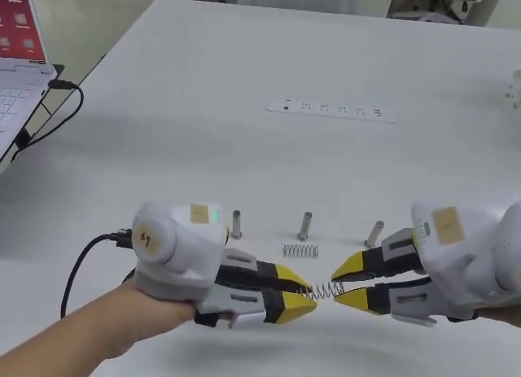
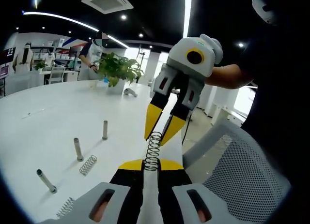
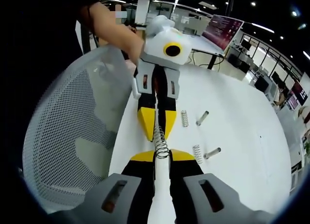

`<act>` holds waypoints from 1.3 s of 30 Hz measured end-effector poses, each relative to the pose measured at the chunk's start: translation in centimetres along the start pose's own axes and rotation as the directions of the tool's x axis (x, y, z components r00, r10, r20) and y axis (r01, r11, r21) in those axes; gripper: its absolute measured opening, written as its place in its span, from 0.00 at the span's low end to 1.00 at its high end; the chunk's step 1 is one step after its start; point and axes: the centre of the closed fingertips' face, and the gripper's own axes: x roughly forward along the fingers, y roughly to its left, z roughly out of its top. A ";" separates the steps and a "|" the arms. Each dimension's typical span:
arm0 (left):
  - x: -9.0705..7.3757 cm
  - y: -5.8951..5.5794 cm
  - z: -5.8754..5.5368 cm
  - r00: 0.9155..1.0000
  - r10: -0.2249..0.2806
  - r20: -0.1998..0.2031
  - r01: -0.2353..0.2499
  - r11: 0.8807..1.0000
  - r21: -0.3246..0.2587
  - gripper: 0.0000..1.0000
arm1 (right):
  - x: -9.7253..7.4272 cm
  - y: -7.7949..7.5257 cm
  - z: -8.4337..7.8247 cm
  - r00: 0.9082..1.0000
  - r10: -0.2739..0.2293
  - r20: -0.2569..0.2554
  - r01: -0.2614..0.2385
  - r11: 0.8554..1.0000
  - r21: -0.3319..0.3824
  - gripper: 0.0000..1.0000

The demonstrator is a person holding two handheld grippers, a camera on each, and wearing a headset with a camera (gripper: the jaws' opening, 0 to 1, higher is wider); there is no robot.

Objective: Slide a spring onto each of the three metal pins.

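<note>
Three short metal pins stand upright in a row on the white table: left pin (image 1: 236,224), middle pin (image 1: 304,225), right pin (image 1: 374,233). All three are bare. A small spring (image 1: 326,291) hangs in the air in front of them, stretched between the two grippers. My left gripper (image 1: 306,295) is shut on its left end. My right gripper (image 1: 336,286) pinches the other end, its jaws a spring's width apart. In the left gripper view the spring (image 2: 153,150) runs from my own jaws up to the right gripper (image 2: 156,138). A loose spring (image 1: 299,250) lies by the middle pin, and another loose spring (image 2: 65,208) lies nearer.
A white power strip (image 1: 330,109) lies across the middle of the table. A laptop (image 1: 18,59) with a black cable (image 1: 57,116) sits at the far left. A mesh chair (image 3: 72,132) stands at the table's near edge. A potted plant (image 2: 116,71) is farther along the table.
</note>
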 end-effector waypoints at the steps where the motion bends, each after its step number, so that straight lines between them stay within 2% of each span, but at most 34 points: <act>1: 0.0 0.0 0.0 1.000 0.001 -0.002 -0.001 1.000 0.001 0.02 | 0.0 0.0 0.1 1.000 0.002 0.002 -0.002 1.000 -0.004 0.07; 6: -0.1 0.2 -0.2 1.000 0.006 -0.011 -0.006 1.000 0.010 0.02 | 0.0 0.0 0.8 1.000 0.010 0.016 -0.010 0.999 -0.031 0.08; 15: 0.0 0.3 -0.4 1.000 0.014 -0.023 -0.014 1.000 0.021 0.02 | 0.0 -0.2 2.4 0.996 0.020 0.088 -0.020 1.000 0.006 0.08; 17: 0.0 0.1 -0.5 1.000 0.010 -0.026 -0.009 1.000 0.024 0.02 | 0.0 -0.1 3.1 0.992 0.022 0.125 -0.026 0.999 0.030 0.08; 23: 0.4 -0.3 -0.4 1.000 -0.003 -0.029 0.004 0.999 0.033 0.02 | 0.3 -0.2 4.1 0.983 0.007 0.185 -0.019 0.998 0.065 0.08; 29: 0.2 -0.2 -0.3 1.000 -0.001 -0.029 0.002 1.000 0.030 0.02 | 0.4 -0.5 4.2 0.970 -0.035 0.242 0.007 0.994 0.113 0.08; 36: 0.5 -0.6 -0.2 0.999 -0.011 -0.030 0.013 0.999 0.037 0.02 | 0.5 0.0 5.0 0.959 -0.055 0.279 0.019 0.991 0.130 0.08; 39: 0.6 -0.8 -0.3 0.999 -0.015 -0.034 0.017 0.999 0.044 0.02 | 0.6 0.0 5.0 0.958 -0.057 0.280 0.021 0.992 0.128 0.08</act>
